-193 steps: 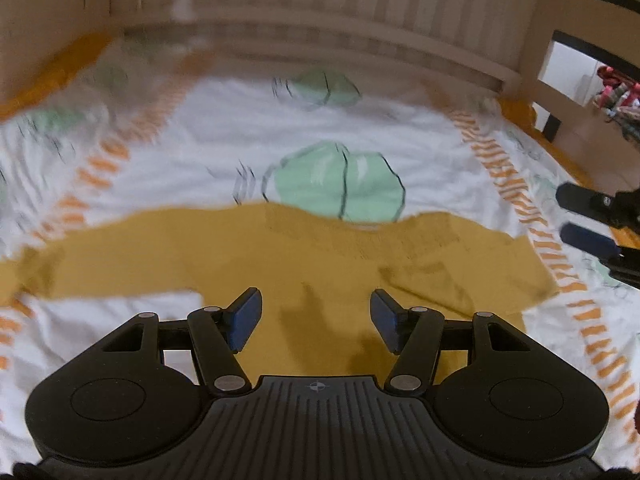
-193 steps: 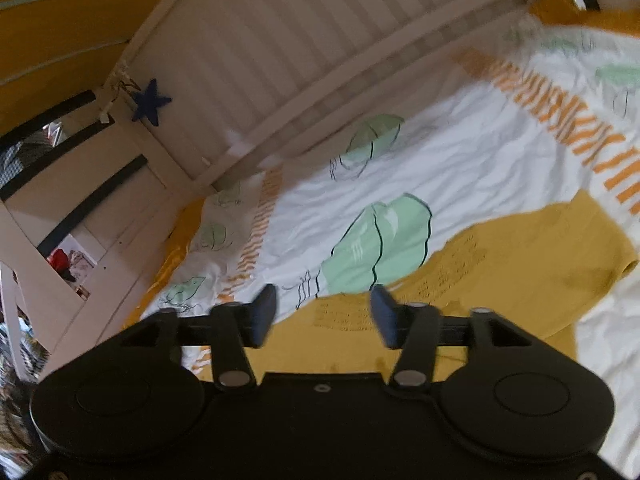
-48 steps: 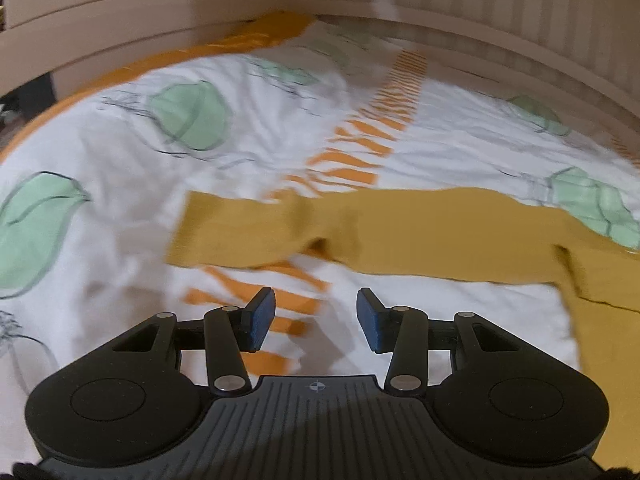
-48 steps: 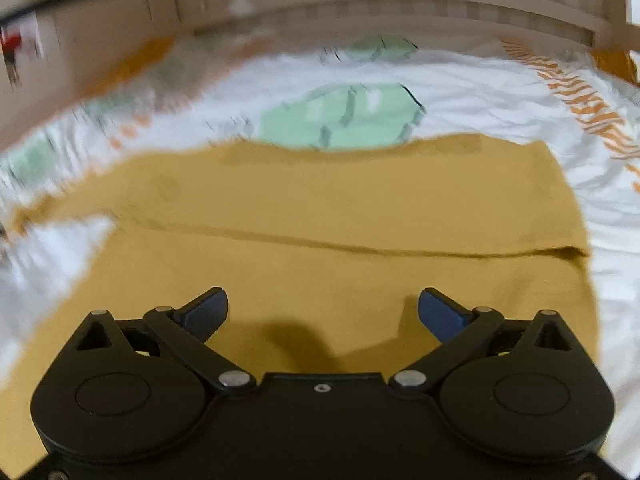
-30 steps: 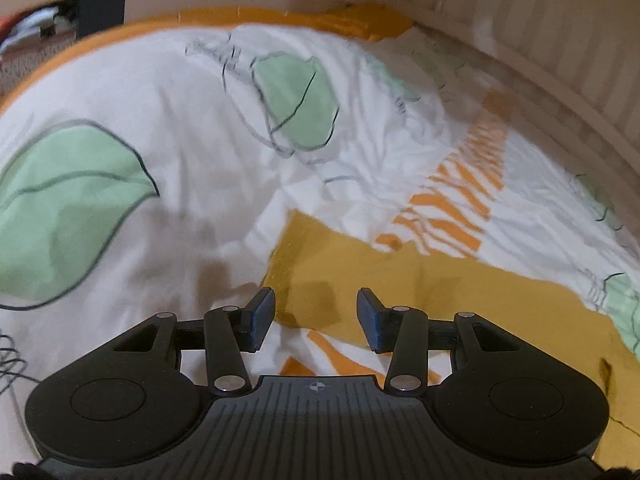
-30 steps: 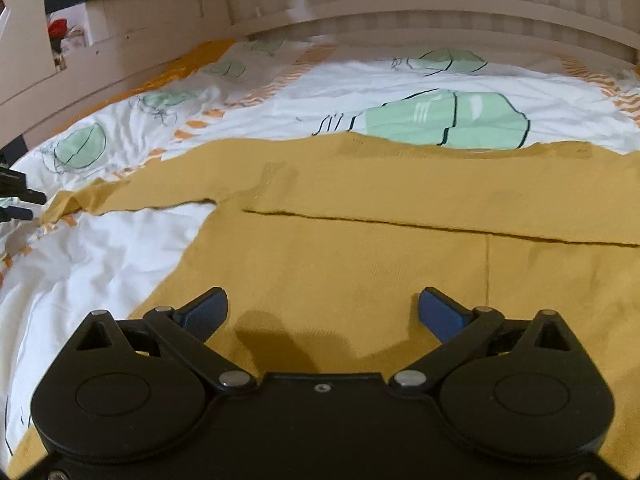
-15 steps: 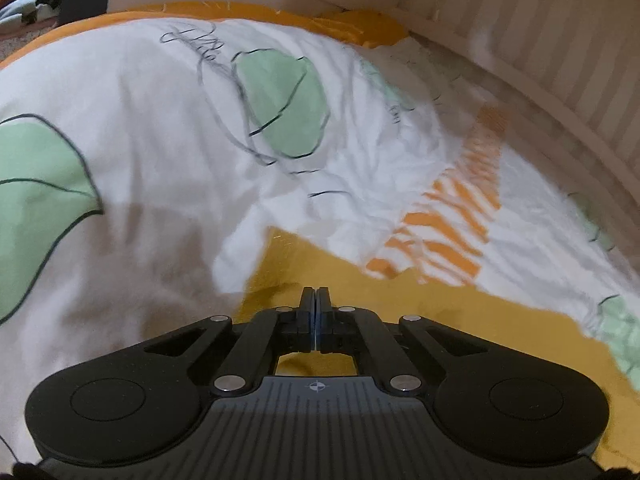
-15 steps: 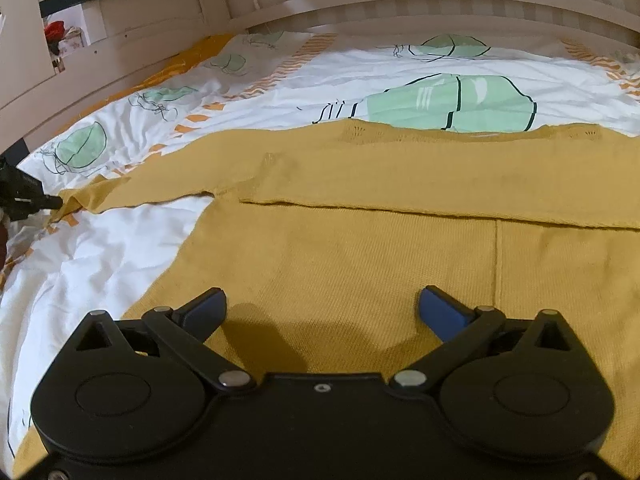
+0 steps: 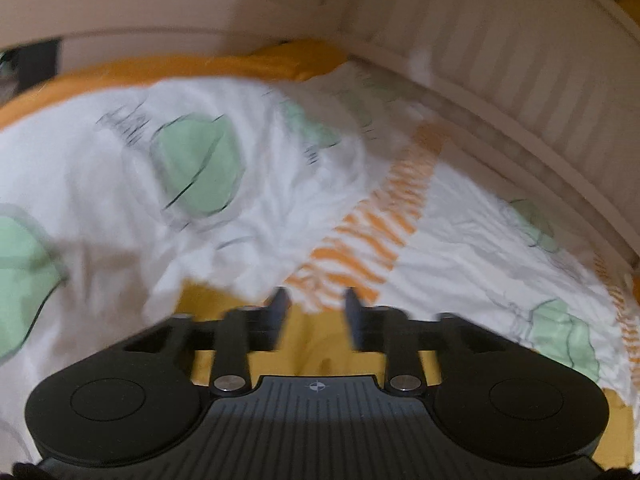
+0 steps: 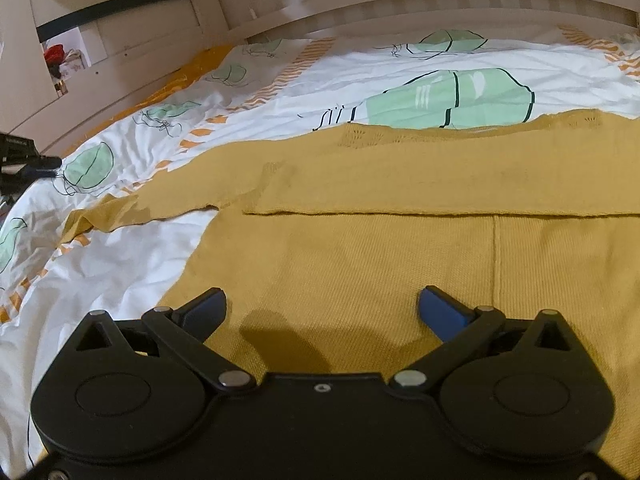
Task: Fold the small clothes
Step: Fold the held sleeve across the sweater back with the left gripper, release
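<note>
A mustard-yellow sweater (image 10: pixel 380 248) lies flat on the bed, one sleeve folded across its chest. Its other sleeve (image 10: pixel 168 200) stretches out to the left and ends in a rumpled cuff (image 10: pixel 88 216). My right gripper (image 10: pixel 320 300) hovers low over the sweater's body, open wide with nothing between the fingers. My left gripper (image 9: pixel 315 300) is blurred and its jaws are opening; the yellow sleeve end (image 9: pixel 312 344) lies below and between the fingers, and the pads do not press on it. In the right wrist view the left gripper (image 10: pixel 40 164) sits above and left of the cuff.
The bed cover (image 10: pixel 120 272) is white with green leaf prints and orange stripes. A slatted pale rail (image 9: pixel 520 80) curves around the far side. An orange edge (image 9: pixel 160 68) borders the cover. A shelf with small items (image 10: pixel 60 60) stands at the far left.
The left gripper went from open around the cuff to shut on it, then opened again and rose, leaving the sleeve on the bed. The right gripper stayed put, open.
</note>
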`<state>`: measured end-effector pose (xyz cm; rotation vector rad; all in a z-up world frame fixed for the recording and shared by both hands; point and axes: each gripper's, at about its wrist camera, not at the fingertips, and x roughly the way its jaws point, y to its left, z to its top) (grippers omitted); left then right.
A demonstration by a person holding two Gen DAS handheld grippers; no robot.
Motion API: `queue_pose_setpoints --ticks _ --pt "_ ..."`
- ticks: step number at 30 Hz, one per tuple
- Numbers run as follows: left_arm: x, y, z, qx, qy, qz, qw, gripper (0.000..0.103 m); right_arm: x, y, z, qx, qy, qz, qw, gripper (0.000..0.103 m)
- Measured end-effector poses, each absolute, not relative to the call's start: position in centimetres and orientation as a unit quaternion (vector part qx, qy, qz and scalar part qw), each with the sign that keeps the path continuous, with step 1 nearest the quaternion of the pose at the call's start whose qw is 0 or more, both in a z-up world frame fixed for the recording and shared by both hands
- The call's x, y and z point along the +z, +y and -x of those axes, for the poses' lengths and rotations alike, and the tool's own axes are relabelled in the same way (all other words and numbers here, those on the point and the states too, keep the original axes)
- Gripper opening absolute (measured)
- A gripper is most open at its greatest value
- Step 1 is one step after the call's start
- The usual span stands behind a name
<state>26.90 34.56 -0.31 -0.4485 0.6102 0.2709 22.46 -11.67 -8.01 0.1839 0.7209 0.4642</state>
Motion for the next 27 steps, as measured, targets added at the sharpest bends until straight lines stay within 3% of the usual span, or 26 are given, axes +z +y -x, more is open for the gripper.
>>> queue_pose_setpoints --ticks 2,10,20,27 --pt "-1.5 35.2 -25.9 0.136 0.301 0.233 0.915 0.04 -8.0 -11.7 -22.4 0.225 0.349 -0.088 0.906 0.103" --pt "-6.0 38.7 -23.7 0.152 0.322 0.315 0.879 0.062 -8.0 -11.4 -22.4 0.223 0.35 -0.081 0.906 0.103" --pt "-8.5 39.7 -26.2 0.152 0.31 0.318 0.883 0.069 -8.1 -11.0 -22.4 0.221 0.352 -0.068 0.907 0.103" --pt "-8.9 39.6 -28.4 0.155 0.3 0.31 0.889 0.068 -8.2 -11.2 -22.5 0.224 0.35 -0.077 0.906 0.103"
